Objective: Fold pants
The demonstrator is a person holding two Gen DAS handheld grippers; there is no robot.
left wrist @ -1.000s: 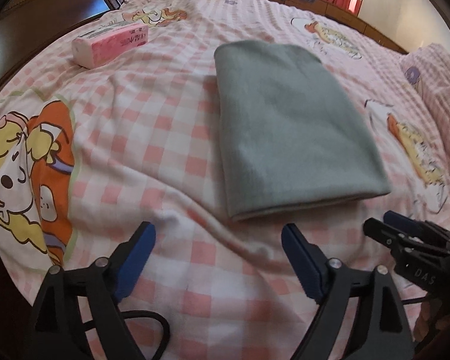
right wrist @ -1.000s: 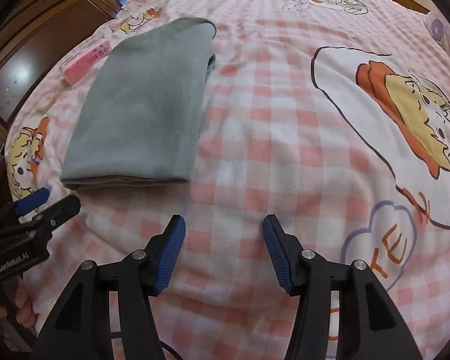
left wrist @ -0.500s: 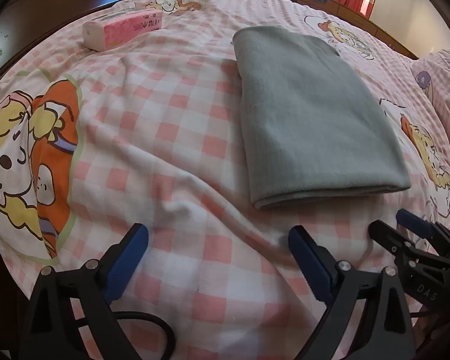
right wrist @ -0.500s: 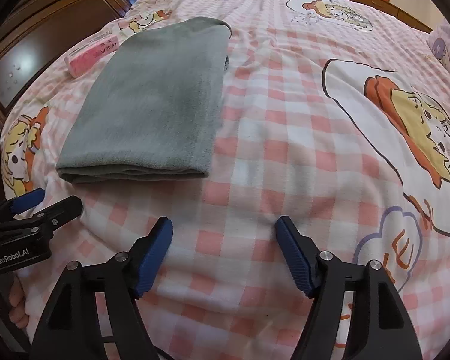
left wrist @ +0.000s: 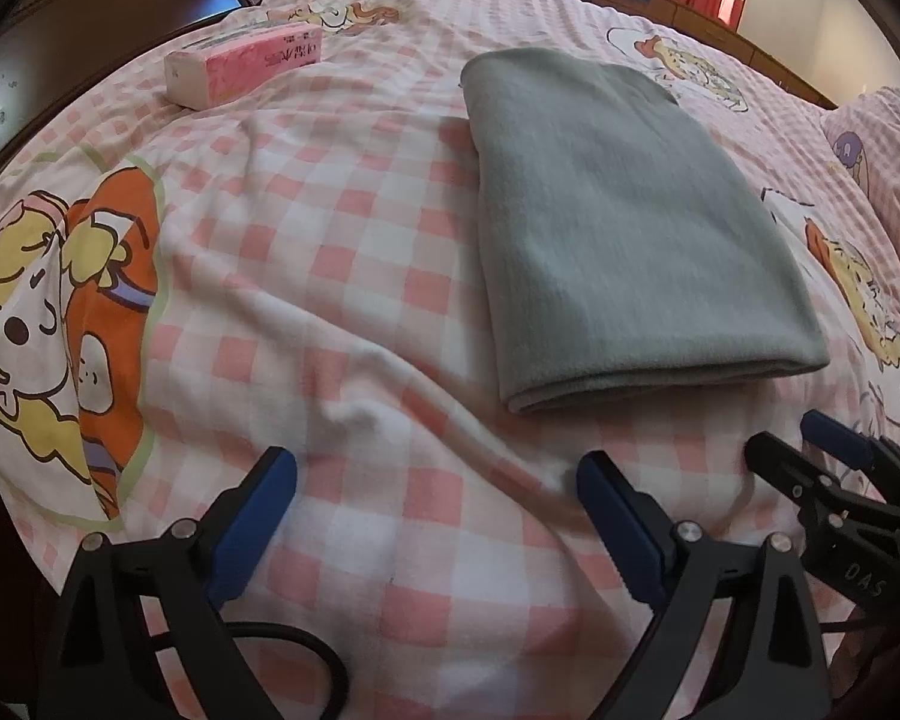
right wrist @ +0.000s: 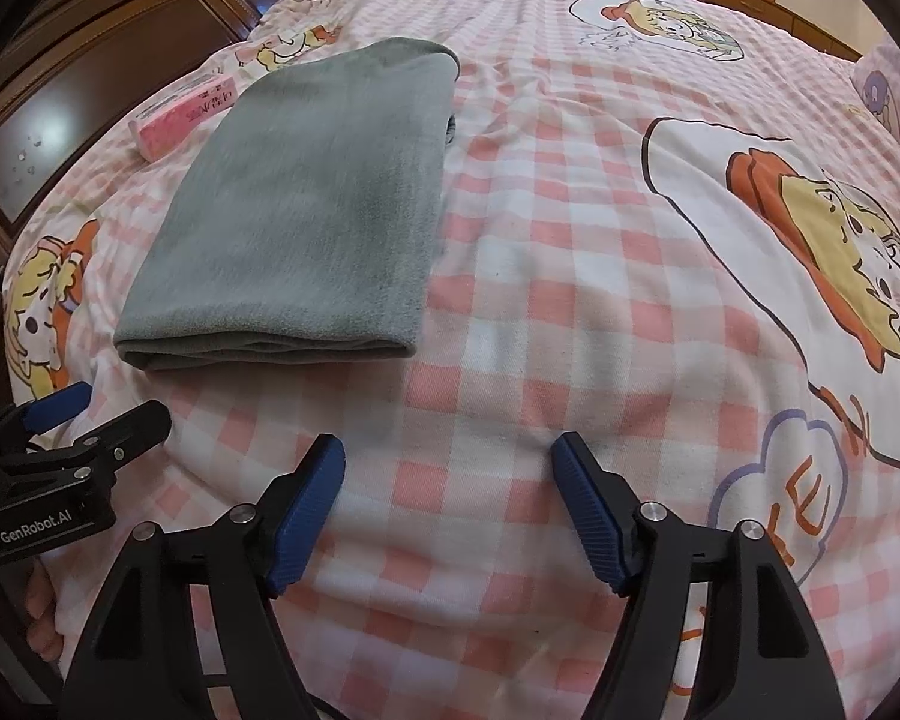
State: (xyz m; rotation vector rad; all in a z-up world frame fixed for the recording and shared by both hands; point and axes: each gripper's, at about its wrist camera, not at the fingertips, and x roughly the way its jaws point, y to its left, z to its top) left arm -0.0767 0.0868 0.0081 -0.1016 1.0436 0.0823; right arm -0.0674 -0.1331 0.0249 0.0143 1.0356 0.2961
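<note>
My gray pants (left wrist: 630, 228) lie folded in a flat, neat stack on the bed (left wrist: 360, 276). The bed has a pink and white checked sheet with cartoon pictures on it. The folded edge of the pants faces me, and I can see the layers at that edge.

My left gripper (left wrist: 435, 480) is wide apart and holds nothing. It hangs over the bare sheet, near the front edge of the pants but not touching them. The pants are a bit to its right.

My right gripper (right wrist: 447, 468) is spread wide too, with nothing in it. It is over the sheet, and the pants (right wrist: 312, 210) are ahead of it and off to its left. In this view I can see my left gripper (right wrist: 96, 414) low at the left side, just in front of the pants.

A pink tissue pack (left wrist: 243, 63) sits on the bed, farther away, to the left of the pants and well apart from them
</note>
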